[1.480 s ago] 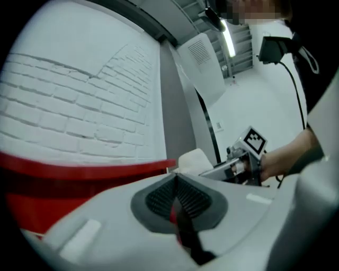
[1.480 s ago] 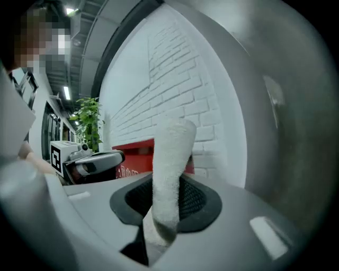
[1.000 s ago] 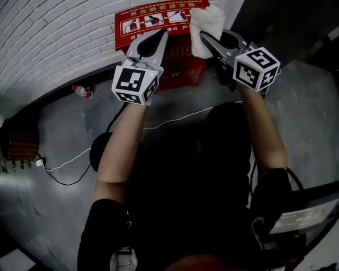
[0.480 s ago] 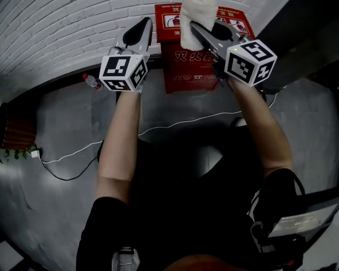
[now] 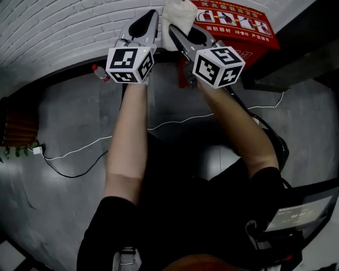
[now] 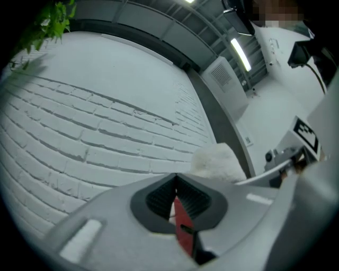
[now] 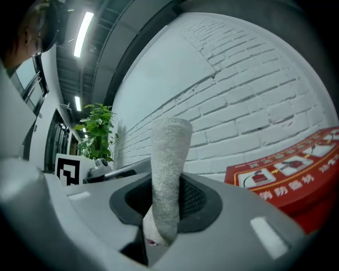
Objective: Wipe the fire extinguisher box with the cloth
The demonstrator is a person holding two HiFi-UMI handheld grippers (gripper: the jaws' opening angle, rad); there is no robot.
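White cloth (image 5: pixel 178 12): we see it bunched above the right gripper's tips, at the left end of the box. In the right gripper view it (image 7: pixel 168 164) stands up as a rolled strip in front of the wall. We cannot tell whether it touches the box.
Right gripper (image 5: pixel 174 30): its jaws are clamped on the cloth. Its own view shows the strip pinched between the dark ribbed pads (image 7: pixel 198 204).
Left gripper (image 5: pixel 150 16): just left of the right one and pointing at the wall. Its own view shows the jaws (image 6: pixel 175 182) pressed together with nothing held; only a thin slit lower down lets some red show through.
Red box (image 5: pixel 241 24): it stands on the floor against the wall, right of both grippers, its top printed with pictures and white characters. In the right gripper view it (image 7: pixel 296 174) lies to the right of the cloth.
Brick wall (image 5: pixel 53 26): painted white, and it fills most of both gripper views.
Floor (image 5: pixel 58 116): grey concrete.
Bottle (image 5: pixel 99 74): small and clear with a red cap, lying at the foot of the wall, left of the left arm.
Cable (image 5: pixel 85 150): thin and white, trailing across the floor under both arms.
Plant (image 7: pixel 98 132): green leaves beside the wall, left of the cloth.
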